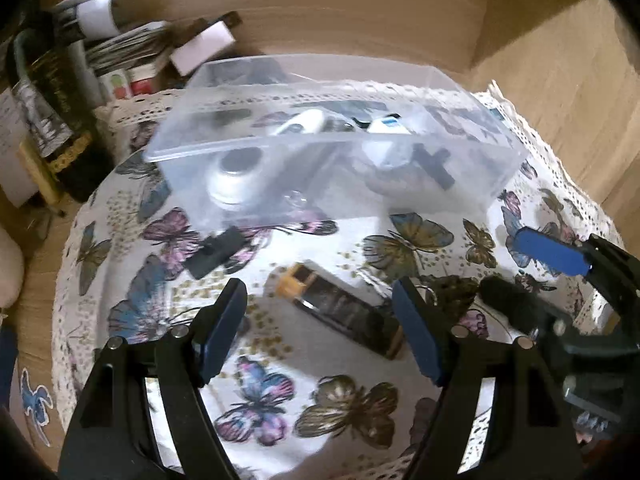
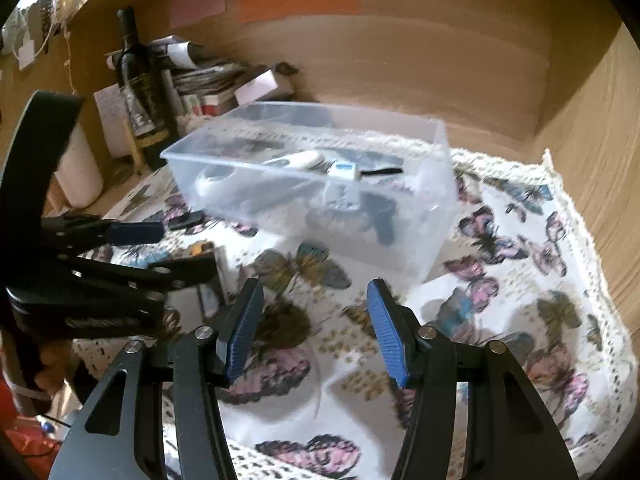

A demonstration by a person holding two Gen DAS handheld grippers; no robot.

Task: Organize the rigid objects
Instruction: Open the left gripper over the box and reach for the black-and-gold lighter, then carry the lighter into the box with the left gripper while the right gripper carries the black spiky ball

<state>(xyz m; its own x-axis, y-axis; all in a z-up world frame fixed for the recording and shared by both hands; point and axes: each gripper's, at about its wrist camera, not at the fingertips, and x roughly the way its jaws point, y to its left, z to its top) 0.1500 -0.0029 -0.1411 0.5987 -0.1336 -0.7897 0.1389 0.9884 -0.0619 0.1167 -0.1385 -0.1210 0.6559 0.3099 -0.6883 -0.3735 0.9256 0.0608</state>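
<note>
1. Now your left gripper (image 1: 320,312) hangs with jaws apart over the dark rectangular box (image 1: 344,308) (nothing pinched) on the butterfly cloth (image 1: 360,400).
2. Beyond, the clear bin (image 1: 332,148) holds items.
3. Your right gripper (image 2: 316,320) gapes empty.

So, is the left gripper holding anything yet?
No, the left gripper is open, its jaws apart above the dark box on the cloth.
</note>
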